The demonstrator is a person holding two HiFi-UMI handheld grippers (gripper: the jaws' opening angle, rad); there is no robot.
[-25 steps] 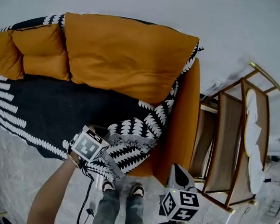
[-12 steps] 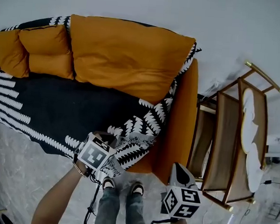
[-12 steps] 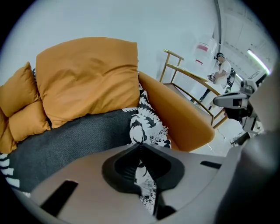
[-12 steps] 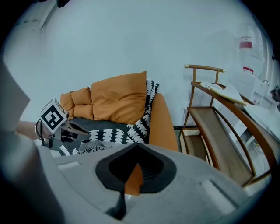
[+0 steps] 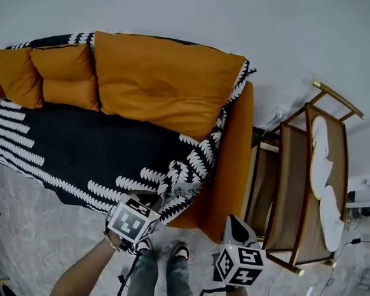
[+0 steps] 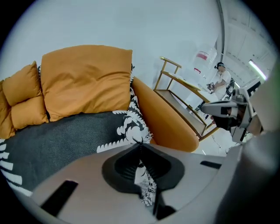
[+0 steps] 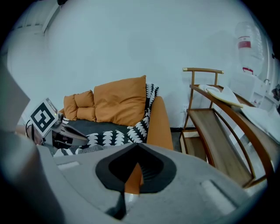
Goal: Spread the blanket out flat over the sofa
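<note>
A black blanket (image 5: pixel 76 148) with white leaf-like bands covers the seat of the orange sofa (image 5: pixel 231 173). Its right front corner is bunched near the armrest. My left gripper (image 5: pixel 147 202) is shut on that corner at the sofa's front edge. In the left gripper view the patterned cloth (image 6: pixel 144 179) hangs pinched between the jaws (image 6: pixel 140 146), and the blanket (image 6: pixel 57 140) stretches away over the seat. My right gripper (image 5: pixel 233 228) hovers off the armrest's front end, shut and holding nothing. In the right gripper view its tip (image 7: pixel 138 148) points at the armrest.
One large orange cushion (image 5: pixel 165 79) and two small ones (image 5: pixel 37 75) lean on the backrest. A wooden rack (image 5: pixel 303 185) stands right of the sofa. The person's feet (image 5: pixel 161 247) are on the grey floor in front.
My left gripper has drawn back from the sofa and risen, pulling the blanket corner with it, so the bunched cloth by the armrest is stretched out more. The right gripper has hardly shifted.
</note>
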